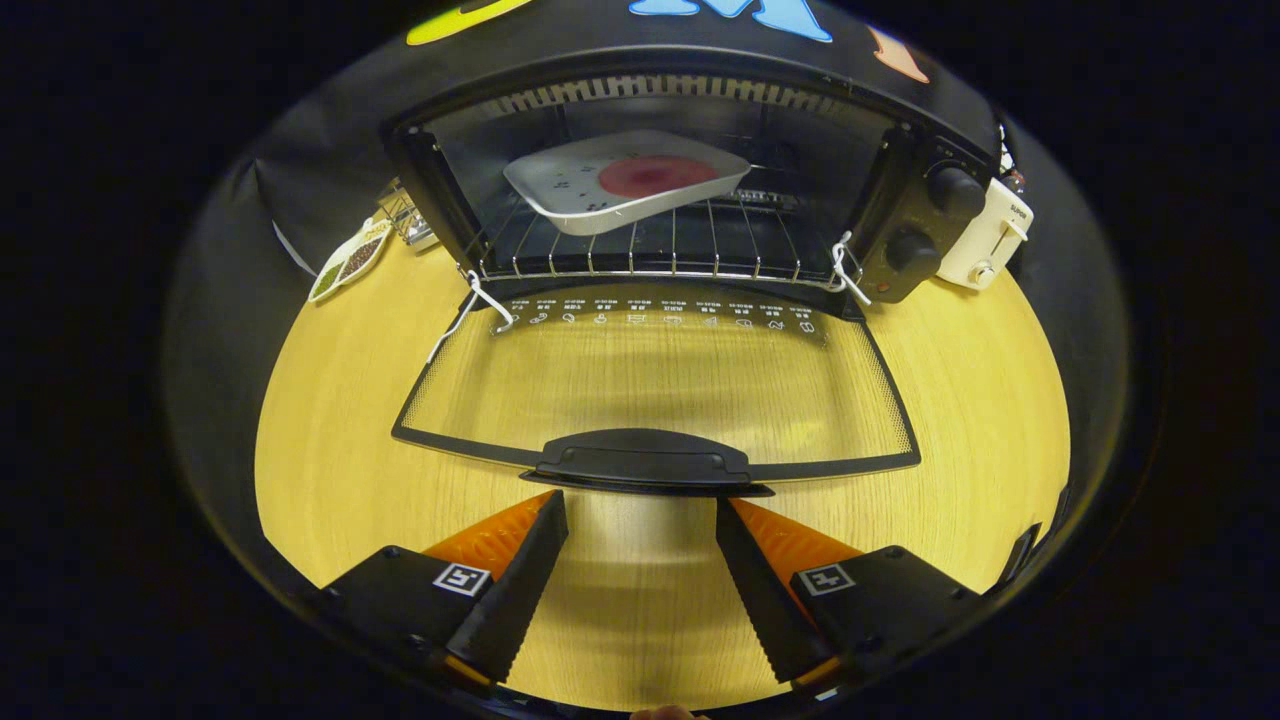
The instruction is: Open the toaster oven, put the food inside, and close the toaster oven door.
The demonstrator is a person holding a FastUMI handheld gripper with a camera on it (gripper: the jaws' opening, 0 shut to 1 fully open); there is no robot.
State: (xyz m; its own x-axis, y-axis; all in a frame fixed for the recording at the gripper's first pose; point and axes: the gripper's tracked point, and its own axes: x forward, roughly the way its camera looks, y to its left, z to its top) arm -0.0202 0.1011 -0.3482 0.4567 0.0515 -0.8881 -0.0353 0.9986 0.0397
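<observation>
The black toaster oven (915, 215) stands at the back of the wooden table (330, 400) with its glass door (655, 390) folded down flat toward me. Inside, on the wire rack (700, 250), a white tray (570, 195) sits tilted with a round red piece of food (655, 175) on it. The door's black handle (645, 462) lies just ahead of my fingertips. My gripper (640, 505) is open, its two fingers spread wide just below the handle, with nothing between them.
A white toaster (985, 240) stands right of the oven. Left of the oven lie a leaf-shaped dish of seeds (350, 258) and a small wire rack (405, 215). White cords (470, 300) hang at both door hinges. Two knobs (950, 190) sit on the oven's right panel.
</observation>
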